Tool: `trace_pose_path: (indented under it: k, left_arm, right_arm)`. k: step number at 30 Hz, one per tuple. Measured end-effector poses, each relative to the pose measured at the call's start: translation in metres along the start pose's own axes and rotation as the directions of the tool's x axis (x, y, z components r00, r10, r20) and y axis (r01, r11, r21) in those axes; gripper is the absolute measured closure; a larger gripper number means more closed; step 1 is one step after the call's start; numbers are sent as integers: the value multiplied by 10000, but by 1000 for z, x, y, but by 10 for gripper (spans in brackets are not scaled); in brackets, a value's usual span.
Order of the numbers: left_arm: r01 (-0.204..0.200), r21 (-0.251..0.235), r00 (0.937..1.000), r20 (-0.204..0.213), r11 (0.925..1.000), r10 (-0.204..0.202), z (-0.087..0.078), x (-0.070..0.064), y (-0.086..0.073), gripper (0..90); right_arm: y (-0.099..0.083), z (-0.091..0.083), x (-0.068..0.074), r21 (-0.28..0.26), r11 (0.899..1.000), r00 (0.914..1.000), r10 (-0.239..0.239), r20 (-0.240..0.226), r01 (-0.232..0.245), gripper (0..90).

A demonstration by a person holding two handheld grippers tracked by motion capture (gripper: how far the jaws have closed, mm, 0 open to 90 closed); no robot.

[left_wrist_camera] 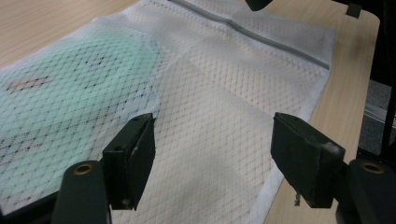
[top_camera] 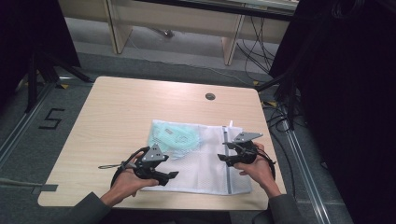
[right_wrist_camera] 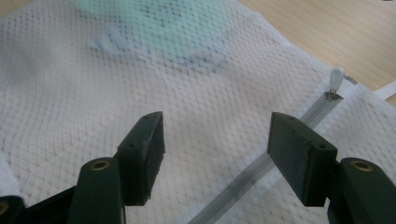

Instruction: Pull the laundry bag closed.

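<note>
1. Black jaws of the left gripper (left_wrist_camera: 212,163) stand wide apart, holding nothing, low over the white mesh laundry bag (top_camera: 205,163); this bag lies flat on the near middle of the wooden table (top_camera: 116,112), near its front edge.
2. Inside the bag, in its far left part, a mint-green garment (top_camera: 173,137) shows through the net.
3. Along the right side of the bag runs the grey zipper (right_wrist_camera: 261,168), and its white pull tab (right_wrist_camera: 335,77) sits at the far end. I judge the zipper is closed, but I am not sure.
4. Right gripper (right_wrist_camera: 215,158) is also open and empty, its jaws standing on both sides of the zipper line.
5. Risk: the mesh is thin and slack. If a jaw closes on the net instead of the tab, the threads can catch and the whole bag can lift or slide.
6. Risk: the pull tab is small, so a pinch can slip off it.
7. Risk: if only 1 gripper pulls and the other does not hold the cloth, the bag will probably bunch up.
</note>
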State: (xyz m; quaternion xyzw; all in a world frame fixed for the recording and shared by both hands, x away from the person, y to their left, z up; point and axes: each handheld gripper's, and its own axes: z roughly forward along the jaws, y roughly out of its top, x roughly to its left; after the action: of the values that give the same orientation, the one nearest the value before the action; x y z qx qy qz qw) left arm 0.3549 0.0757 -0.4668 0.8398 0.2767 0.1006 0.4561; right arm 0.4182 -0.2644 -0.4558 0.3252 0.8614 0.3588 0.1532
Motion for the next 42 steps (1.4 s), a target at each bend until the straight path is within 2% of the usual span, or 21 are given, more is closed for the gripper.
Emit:
trace_pose_path:
  k: [1, 2, 3, 4, 6, 7, 8, 9, 10, 13, 14, 16, 18, 19, 22, 23, 26, 27, 29, 31, 42]
  left_arm:
    - [-101, 141, 9999, 40, 9998, 101, -1, 1, 0, 303]
    - [-319, 182, 9995, -21, 9993, 320, -3, 2, 0, 298]
    - [140, -12, 9999, 4, 9999, -140, -2, 0, -2, 297]
    - [-194, 106, 9998, -86, 9998, 195, -4, 2, -2, 297]
    - [-18, 150, 9998, -177, 9999, 21, -7, 1, -2, 286]
    - [94, -8, 9993, -359, 10000, -94, -7, 1, -3, 279]
    - [165, -73, 9993, -330, 9998, -168, -8, 1, -4, 277]
    - [-73, 84, 9990, -431, 9999, 77, -11, 3, -4, 277]
    - [173, -61, 9989, -427, 9998, -176, -10, 1, -5, 277]
    - [-43, 62, 9988, -491, 10000, 46, -14, 4, -6, 277]
    - [326, -135, 9984, -459, 9994, -332, -13, 2, -8, 277]
    - [63, -31, 9989, -456, 10000, -65, -16, 4, -8, 276]
    - [348, -83, 9981, -510, 9994, -352, -19, 3, -10, 275]
    - [26, 31, 9989, -463, 10000, -25, -21, 5, -10, 274]
    - [442, -151, 9973, -577, 9989, -451, -23, 2, -13, 273]
    - [130, -79, 9980, -613, 9999, -135, -26, 4, -14, 273]
    - [283, -227, 9976, -618, 9993, -296, -29, 3, -16, 270]
    - [460, -200, 9968, -647, 9987, -472, -30, 2, -17, 269]
    - [170, -99, 9975, -687, 9998, -177, -35, 4, -17, 268]
    - [581, -221, 9958, -693, 9981, -595, -37, 3, -18, 268]
    - [601, -342, 9938, -911, 9976, -630, -51, 6, -28, 261]
  right_arm:
    - [0, -3, 0, 335, 9994, 9999, 81, -102, -77, 370]
    - [-2, -1, 1, -103, 9999, 10000, 32, 11, -32, 368]
    - [-2, -3, 2, 48, 9997, 9997, 236, -58, -235, 369]
    - [-4, -4, 2, -27, 10000, 10000, 95, 24, -95, 368]
    - [-5, -9, 4, 335, 9991, 9996, 255, -122, -250, 367]
    - [-7, -7, 5, -44, 9998, 9998, 210, -61, -210, 366]
    - [-8, -9, 6, 112, 9998, 9998, 165, -96, -164, 365]
    - [-8, -12, 6, 360, 9992, 9997, 187, -175, -181, 363]
    - [-11, -9, 9, 7, 9997, 9995, 259, -157, -258, 362]
    - [-15, -11, 14, 201, 9988, 9988, 445, -207, -441, 361]
    - [-16, -12, 12, 120, 9998, 9997, 145, -171, -143, 360]
    - [-18, -13, 15, 233, 9993, 9994, 281, -221, -276, 355]
    - [-20, -15, 16, 323, 9992, 9995, 238, -218, -231, 353]
    - [-22, -17, 18, 316, 9991, 9993, 297, -247, -290, 352]
    - [-25, -20, 20, 308, 9989, 9990, 348, -264, -339, 348]
    - [-26, -21, 20, 250, 9995, 9998, 170, -133, -167, 347]
    - [-30, -24, 22, 244, 9994, 9996, 250, -161, -246, 342]
    - [-31, -26, 23, 372, 9987, 9991, 345, -263, -335, 342]
    - [-34, -27, 27, 422, 9969, 9974, 680, -245, -670, 336]
    - [-37, -28, 26, 484, 9975, 9980, 535, -330, -518, 332]
    - [-51, -36, 30, 1223, 9905, 9974, 672, -247, -637, 306]
